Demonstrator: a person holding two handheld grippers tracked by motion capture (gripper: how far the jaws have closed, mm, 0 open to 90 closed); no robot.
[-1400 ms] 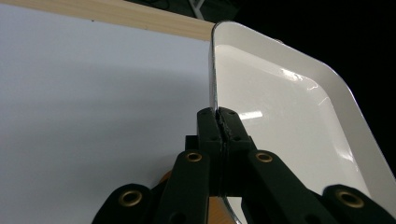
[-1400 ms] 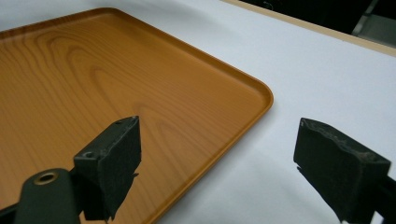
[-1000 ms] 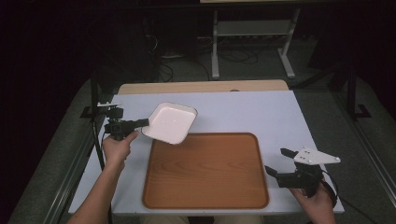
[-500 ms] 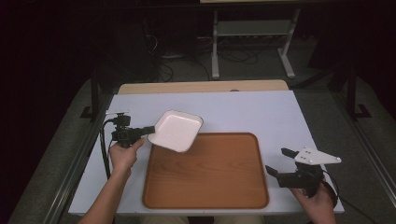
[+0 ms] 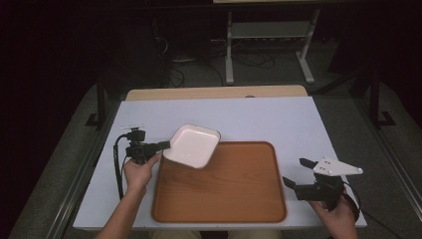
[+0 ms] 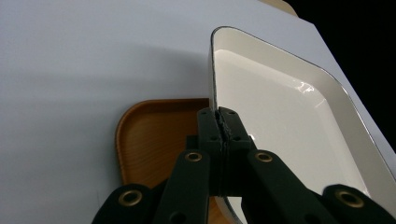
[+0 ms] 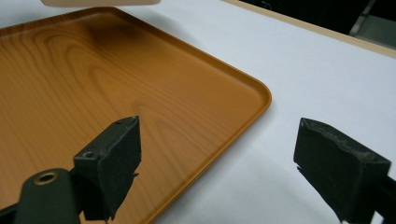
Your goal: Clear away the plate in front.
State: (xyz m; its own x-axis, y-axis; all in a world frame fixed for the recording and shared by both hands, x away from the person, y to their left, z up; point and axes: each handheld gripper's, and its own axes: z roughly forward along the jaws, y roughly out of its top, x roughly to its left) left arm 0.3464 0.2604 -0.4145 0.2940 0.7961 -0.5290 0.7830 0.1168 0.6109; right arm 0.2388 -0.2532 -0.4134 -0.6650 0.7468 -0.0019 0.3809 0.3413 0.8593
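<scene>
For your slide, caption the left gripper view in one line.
Left gripper, fingers shut on the rim of a white dish, above the wooden tray's corner.

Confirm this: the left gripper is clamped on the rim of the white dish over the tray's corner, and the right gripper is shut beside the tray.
Not quite: the right gripper is open, its jaws spread wide in the right gripper view. The rest holds: the left gripper pinches the white dish rim over the wooden tray corner.

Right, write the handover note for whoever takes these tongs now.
Left tongs: shut on the rim of the white enamel dish, held tilted in the air over the wooden tray's far left corner.
Right tongs: open, empty, by the tray's right edge over the white table.
Done: dish picked up and brought to the tray.
Left: probably set the dish down flat on the tray, then release. Tray is empty.
</scene>
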